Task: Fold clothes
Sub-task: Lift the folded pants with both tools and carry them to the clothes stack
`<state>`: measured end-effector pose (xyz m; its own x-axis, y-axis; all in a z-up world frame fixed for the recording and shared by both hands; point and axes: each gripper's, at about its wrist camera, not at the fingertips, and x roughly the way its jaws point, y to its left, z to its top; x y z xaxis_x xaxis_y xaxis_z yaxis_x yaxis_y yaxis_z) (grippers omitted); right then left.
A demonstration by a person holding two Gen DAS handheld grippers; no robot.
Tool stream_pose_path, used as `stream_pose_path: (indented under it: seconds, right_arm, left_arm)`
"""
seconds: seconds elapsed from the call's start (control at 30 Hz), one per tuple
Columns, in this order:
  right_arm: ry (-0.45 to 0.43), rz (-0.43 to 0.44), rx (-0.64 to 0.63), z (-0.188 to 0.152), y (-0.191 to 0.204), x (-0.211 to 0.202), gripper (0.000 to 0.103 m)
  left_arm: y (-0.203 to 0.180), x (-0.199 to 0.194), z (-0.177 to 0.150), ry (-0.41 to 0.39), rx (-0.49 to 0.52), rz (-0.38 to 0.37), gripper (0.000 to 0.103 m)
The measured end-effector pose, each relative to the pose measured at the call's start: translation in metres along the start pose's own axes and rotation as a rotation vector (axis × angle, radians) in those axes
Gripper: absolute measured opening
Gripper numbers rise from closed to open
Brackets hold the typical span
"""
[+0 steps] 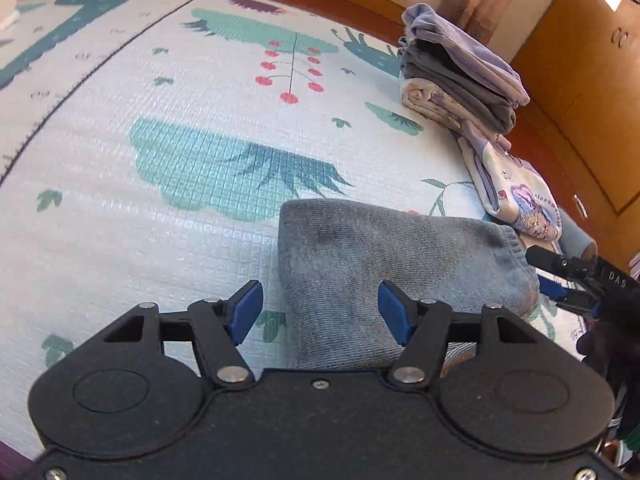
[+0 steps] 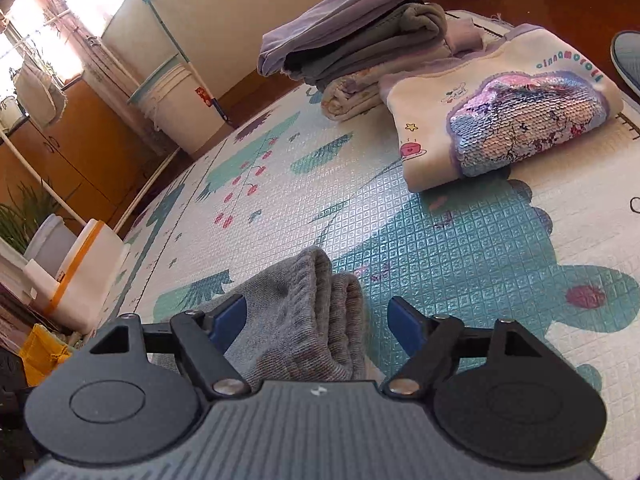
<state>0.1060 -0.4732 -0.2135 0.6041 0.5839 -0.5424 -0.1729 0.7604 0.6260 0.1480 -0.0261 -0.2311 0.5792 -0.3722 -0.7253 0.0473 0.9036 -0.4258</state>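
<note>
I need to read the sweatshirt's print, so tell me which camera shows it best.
The right wrist view: the cream sweatshirt lies face-on there, sequin patch and lettering clear. The left wrist view shows it only at the right edge, small and squeezed.

right gripper [image 2: 318, 322]: jaws spread wide, blue pads either side of the garment, gripping nothing | grey knit garment [image 2: 304, 320]: folded, lying on play mat [image 2: 460, 240] between the pads | cream sweatshirt [image 2: 500, 120]: folded, sequin patch up, far right | stack of folded clothes [image 2: 360, 40]: beside it, lilac piece on top | white bucket [image 2: 184, 108]: off the mat, by wall
</note>
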Motion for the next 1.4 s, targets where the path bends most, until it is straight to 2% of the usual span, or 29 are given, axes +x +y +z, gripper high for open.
stream_pose_path:
  seconds: [0.1,0.13,0.23,0.27,0.33,0.47,0.53,0.6,0.7,0.8,1.0,1.13,1.27,1.4]
  right_arm:
    - [0.047,0.004,0.051,-0.004,-0.009,0.015,0.072]
    - [0.038,0.008,0.052,-0.006,-0.011,0.015,0.069]
    - [0.048,0.010,0.075,-0.010,-0.011,0.014,0.056]
    - [0.060,0.020,0.084,-0.013,-0.011,0.015,0.048]
    - [0.051,0.011,0.055,-0.021,-0.005,0.016,0.046]
    - [0.027,0.011,0.072,-0.022,-0.008,0.016,0.039]
    - [0.012,0.014,0.080,-0.020,-0.005,0.013,0.034]
    - [-0.014,0.029,0.101,-0.014,0.000,0.008,0.031]
    - [-0.063,0.046,0.084,0.016,0.010,-0.002,0.030]
    - [-0.136,0.065,0.073,0.061,0.014,-0.013,0.029]
    - [-0.291,0.100,0.027,0.177,0.013,-0.034,0.029]
    - [-0.392,0.121,0.028,0.233,0.007,-0.043,0.029]
    - [-0.452,0.201,0.148,0.229,-0.018,-0.046,0.029]
    - [-0.498,0.263,0.278,0.194,-0.046,-0.040,0.029]
  left_arm:
    - [0.013,0.009,-0.002,0.041,-0.114,-0.079,0.063]
    - [0.012,0.013,-0.004,0.059,-0.131,-0.099,0.062]
    - [0.009,0.017,-0.009,0.064,-0.154,-0.116,0.058]
    - [0.010,0.018,-0.010,0.059,-0.171,-0.125,0.058]
    - [0.013,0.018,-0.011,0.050,-0.205,-0.137,0.058]
    - [0.017,0.018,-0.008,0.052,-0.212,-0.149,0.034]
    - [0.019,0.016,-0.004,0.058,-0.216,-0.170,0.027]
    - [0.014,0.012,0.007,0.056,-0.207,-0.180,0.024]
    - [-0.003,0.011,0.035,0.016,-0.207,-0.209,0.022]
    - [-0.032,0.010,0.076,-0.051,-0.196,-0.286,0.021]
    - [-0.092,0.029,0.171,-0.134,-0.157,-0.440,0.021]
    - [-0.141,0.043,0.235,-0.123,-0.052,-0.446,0.021]
    - [-0.175,0.027,0.259,-0.118,0.045,-0.422,0.020]
    - [-0.204,0.021,0.266,-0.081,0.129,-0.393,0.020]
